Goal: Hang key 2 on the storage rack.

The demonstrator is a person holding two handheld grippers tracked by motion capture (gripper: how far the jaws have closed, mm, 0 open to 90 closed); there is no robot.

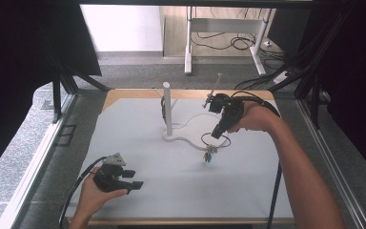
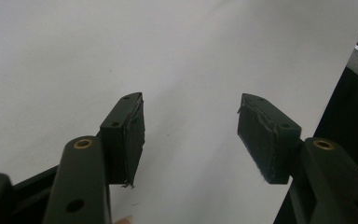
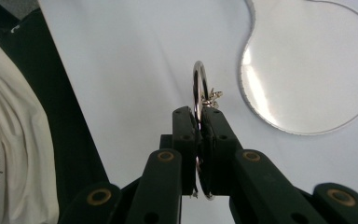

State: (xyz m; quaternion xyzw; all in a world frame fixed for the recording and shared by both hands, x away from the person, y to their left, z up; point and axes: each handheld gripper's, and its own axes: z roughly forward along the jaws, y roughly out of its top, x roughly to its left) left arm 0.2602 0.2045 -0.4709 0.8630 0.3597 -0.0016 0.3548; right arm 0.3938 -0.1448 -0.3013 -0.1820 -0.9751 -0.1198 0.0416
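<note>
right gripper point(image 3: 199, 122): fingers pinch thin silver metal ring point(image 1: 215, 140), lifted just right of white upright post point(image 1: 167, 109) | small keys point(image 1: 209, 153) dangle beneath | post's flat white base point(image 3: 307, 70) beside ring | left gripper point(image 2: 191, 135): fingers spread, over bare white bench point(image 1: 171, 181), well apart from post

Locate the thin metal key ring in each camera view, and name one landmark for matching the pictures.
High view: thin metal key ring right of centre, hanging from the right gripper, small trinkets dangling below.
Left gripper view: not in it.
Right gripper view: key ring centre, edge-on, clamped between the jaws.
Shared landmark: the white rounded stand base.
</note>
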